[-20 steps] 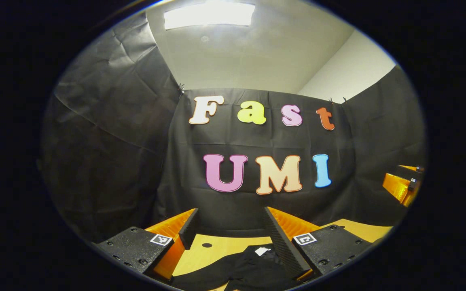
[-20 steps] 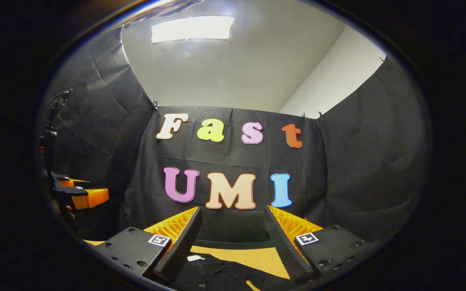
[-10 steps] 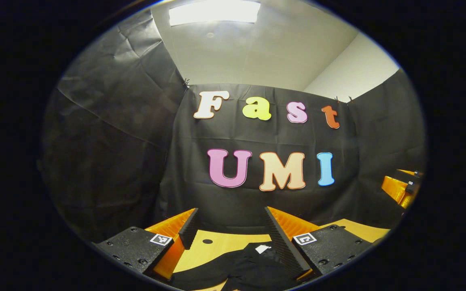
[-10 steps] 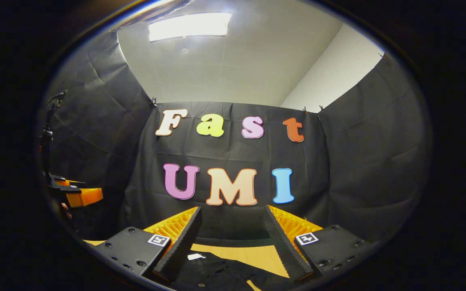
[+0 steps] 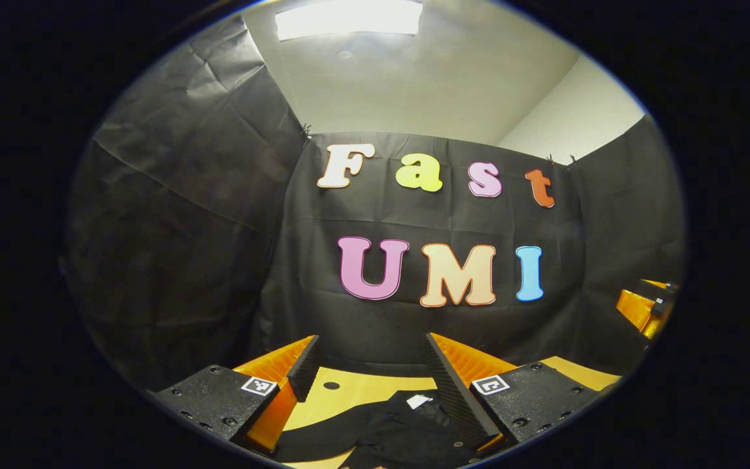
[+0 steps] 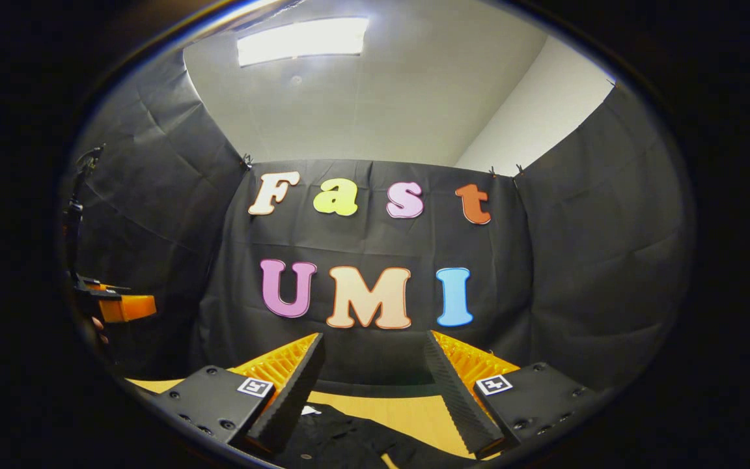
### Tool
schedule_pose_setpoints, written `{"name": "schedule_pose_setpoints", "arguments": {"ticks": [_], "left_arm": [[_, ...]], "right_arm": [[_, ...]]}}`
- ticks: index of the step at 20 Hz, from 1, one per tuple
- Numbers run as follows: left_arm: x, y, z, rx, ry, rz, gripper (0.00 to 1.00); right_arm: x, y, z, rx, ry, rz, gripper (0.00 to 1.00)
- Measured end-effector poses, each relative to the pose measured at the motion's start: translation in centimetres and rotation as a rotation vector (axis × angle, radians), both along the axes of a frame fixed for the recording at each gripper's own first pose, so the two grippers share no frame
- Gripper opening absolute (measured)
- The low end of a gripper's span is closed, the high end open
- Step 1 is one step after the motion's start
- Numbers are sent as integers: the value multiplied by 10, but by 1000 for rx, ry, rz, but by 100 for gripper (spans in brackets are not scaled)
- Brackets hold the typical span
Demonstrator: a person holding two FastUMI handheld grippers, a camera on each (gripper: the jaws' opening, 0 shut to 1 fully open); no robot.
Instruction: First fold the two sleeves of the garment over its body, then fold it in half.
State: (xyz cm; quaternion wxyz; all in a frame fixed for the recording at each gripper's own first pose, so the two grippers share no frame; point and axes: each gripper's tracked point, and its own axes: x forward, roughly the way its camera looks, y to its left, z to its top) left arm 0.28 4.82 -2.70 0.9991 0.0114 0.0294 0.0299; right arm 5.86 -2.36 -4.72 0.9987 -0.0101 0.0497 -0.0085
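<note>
A black garment (image 5: 391, 430) lies on the wooden table (image 5: 355, 394), low in the left gripper view, with a small white neck label (image 5: 418, 401) showing. My left gripper (image 5: 372, 352) hangs above it, jaws wide apart and empty. In the right gripper view the same garment (image 6: 342, 440) lies below my right gripper (image 6: 372, 348), which is open too with nothing between its fingers. The right gripper's orange body (image 5: 642, 306) shows at the far right of the left gripper view. At the left edge of the right gripper view is the left gripper (image 6: 118, 306), held by a hand.
Black cloth walls close the booth at the back and on both sides, just behind the table's far edge (image 6: 375, 391). A dark round hole (image 5: 331, 385) marks the tabletop beyond the garment. A thin black stand (image 6: 75, 208) rises at the left.
Both cameras have tipped slightly down and shifted, so a little more garment and table show. Each gripper has slid outward in the other's view. Both stay open.
</note>
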Motion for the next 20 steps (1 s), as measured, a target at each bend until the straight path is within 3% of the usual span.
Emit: {"name": "schedule_pose_setpoints", "arguments": {"ticks": [6,9,20], "left_arm": [[5,-15,6,15,-17,15,92],[7,-28,8,23,-26,21,93],[8,-96,-2,43,-12,34,92]], "right_arm": [[1,-96,-48,-55,135,-131,98],[-5,-135,-97,-58,272,-160,98],[-95,-218,-302,-63,863,-127,98]]}}
